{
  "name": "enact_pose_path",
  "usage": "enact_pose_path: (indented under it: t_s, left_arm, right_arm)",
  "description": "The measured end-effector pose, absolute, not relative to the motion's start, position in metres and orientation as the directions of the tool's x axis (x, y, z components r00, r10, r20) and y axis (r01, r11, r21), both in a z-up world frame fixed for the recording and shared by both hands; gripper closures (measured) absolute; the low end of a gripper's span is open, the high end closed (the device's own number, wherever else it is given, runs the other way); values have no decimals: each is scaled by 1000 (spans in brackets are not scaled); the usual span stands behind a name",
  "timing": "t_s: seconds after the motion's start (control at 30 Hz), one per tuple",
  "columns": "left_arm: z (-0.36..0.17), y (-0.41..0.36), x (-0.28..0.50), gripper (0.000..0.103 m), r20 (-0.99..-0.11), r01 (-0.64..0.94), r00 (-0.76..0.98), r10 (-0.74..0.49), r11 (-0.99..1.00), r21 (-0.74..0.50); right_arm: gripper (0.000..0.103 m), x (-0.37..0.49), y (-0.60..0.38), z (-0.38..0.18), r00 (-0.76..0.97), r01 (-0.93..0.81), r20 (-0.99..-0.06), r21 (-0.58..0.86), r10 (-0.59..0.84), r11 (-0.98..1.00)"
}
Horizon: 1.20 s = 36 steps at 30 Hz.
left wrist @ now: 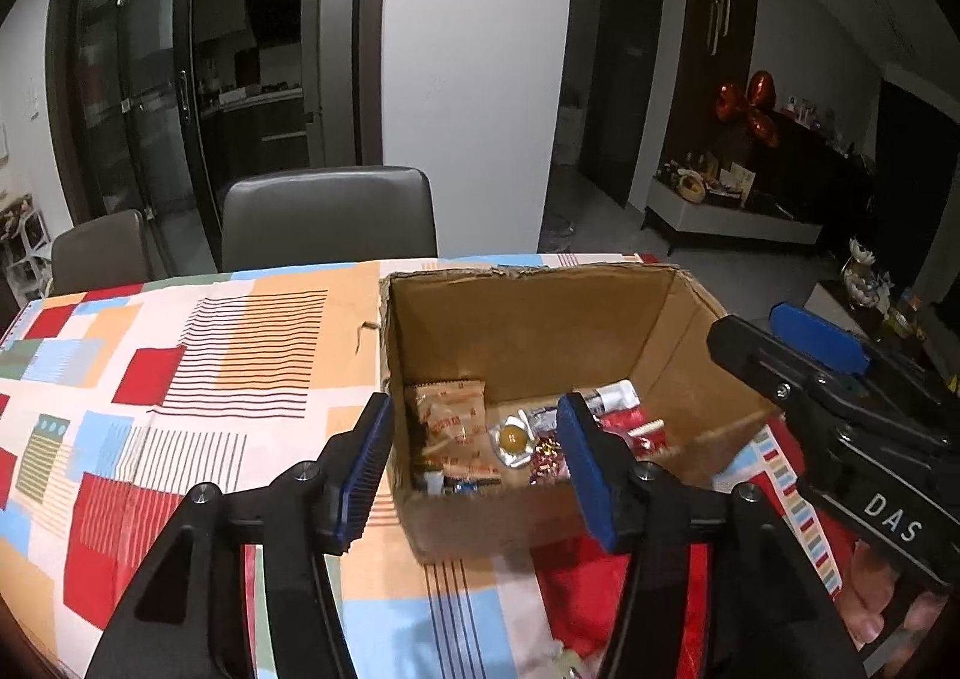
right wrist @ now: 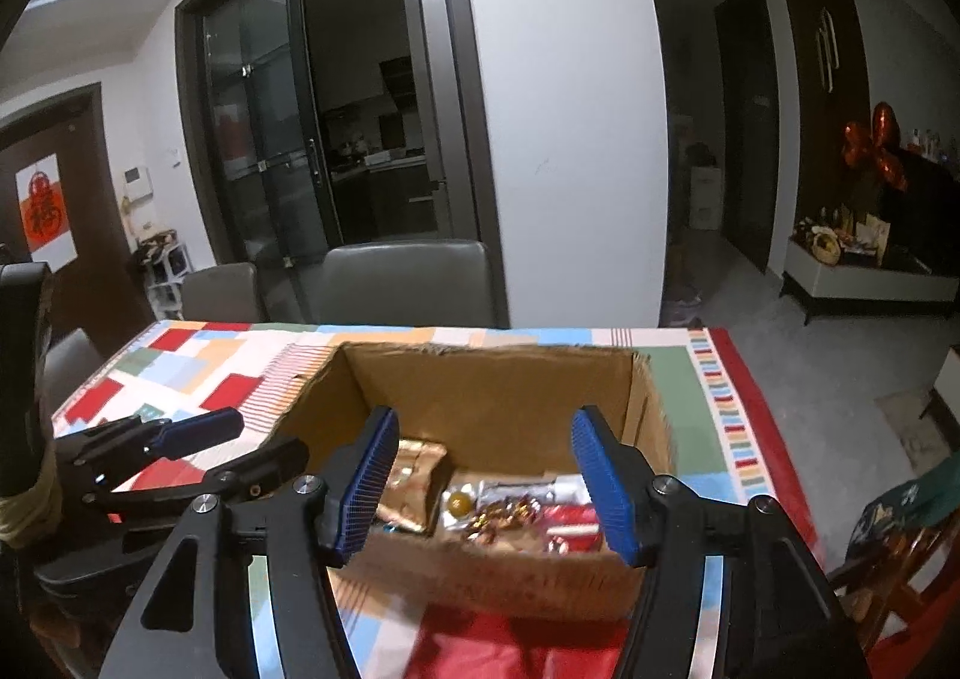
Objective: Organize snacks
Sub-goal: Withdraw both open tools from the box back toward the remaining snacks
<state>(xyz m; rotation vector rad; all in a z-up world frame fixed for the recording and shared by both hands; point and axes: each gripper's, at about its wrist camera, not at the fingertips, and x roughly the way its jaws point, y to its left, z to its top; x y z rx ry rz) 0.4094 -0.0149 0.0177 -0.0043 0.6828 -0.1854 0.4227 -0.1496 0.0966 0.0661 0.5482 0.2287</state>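
Seen from the left wrist, the left gripper hovers above the near-left corner of the cardboard box, its 2 blue-padded fingers spread wide with nothing between them. The box sits open on the patterned tablecloth and holds the snacks: a tan biscuit packet against the left wall, a clear wrapper with a yellow ball, and red packets. The right gripper reaches in from the right, over the box's right wall.

From the right wrist, the right gripper hangs over the box's near edge, jaws parted and empty. The left gripper lies to the left, beside the box, also parted.
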Motion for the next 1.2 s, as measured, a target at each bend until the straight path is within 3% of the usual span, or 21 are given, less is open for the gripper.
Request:
enact_pose_path:
  t_s: [0.3, 0.57, 1.2]
  left_arm:
    - [21, -11, 365, 45, -594, 172, 787, -168, 984, -51]
    - [9, -14, 330, 43, -592, 180, 788, -167, 983, -37]
    - [-57, -18, 289, 41, -682, 205, 713, -161, 979, -17]
  right_arm:
    - [42, 385, -150, 98, 824, -211, -506, 144, 255, 967]
    - [36, 357, -156, 82, 805, -199, -530, 182, 266, 963]
    - [36, 331, -154, -15, 629, -209, -720, 208, 294, 956]
